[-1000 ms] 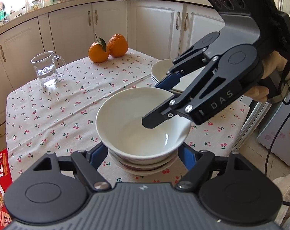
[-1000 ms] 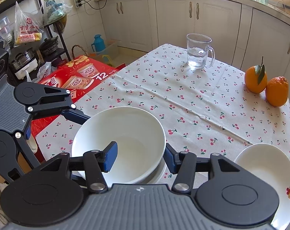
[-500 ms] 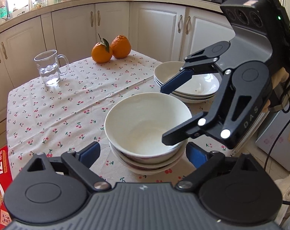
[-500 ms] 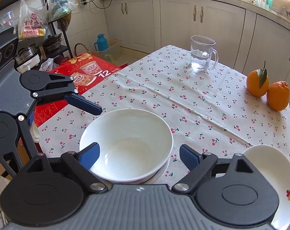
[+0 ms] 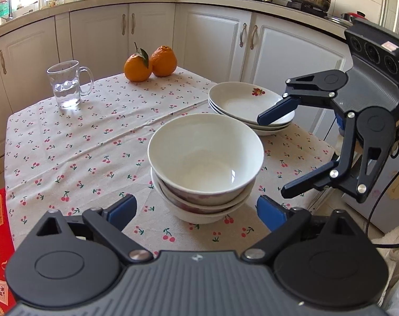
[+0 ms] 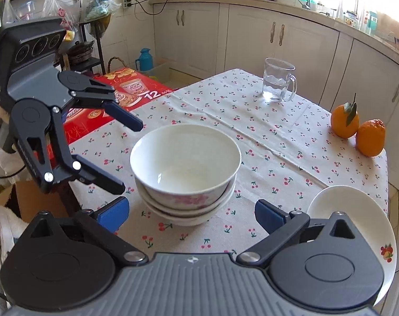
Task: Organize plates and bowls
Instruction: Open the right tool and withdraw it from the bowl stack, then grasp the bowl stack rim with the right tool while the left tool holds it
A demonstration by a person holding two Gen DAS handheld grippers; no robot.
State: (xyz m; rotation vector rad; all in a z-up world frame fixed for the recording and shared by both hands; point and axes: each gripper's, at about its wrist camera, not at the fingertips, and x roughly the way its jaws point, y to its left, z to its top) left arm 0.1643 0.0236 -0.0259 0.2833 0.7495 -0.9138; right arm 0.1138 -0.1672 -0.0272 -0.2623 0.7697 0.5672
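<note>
A stack of three white bowls [image 5: 204, 163] with pink flower print stands near the table's front edge; it also shows in the right wrist view [image 6: 185, 168]. A stack of shallow white plates [image 5: 248, 106] sits behind it to the right, and shows at the right edge of the right wrist view [image 6: 354, 216]. My left gripper [image 5: 196, 210] is open and empty, just short of the bowls. My right gripper [image 6: 190, 213] is open and empty, also just short of the bowls; in the left wrist view it [image 5: 278, 155] hangs right of the bowls.
A glass mug of water [image 5: 66, 84] and two oranges [image 5: 150, 64] stand at the far side of the cherry-print tablecloth [image 5: 80, 142]. A red box [image 6: 115, 105] lies off the table's left side. White kitchen cabinets [image 5: 212, 39] stand behind.
Both grippers have drawn back from the bowl stack and opened wider. The right gripper, whose finger was inside the top bowl, has moved out to the right. The bowls stay stacked.
</note>
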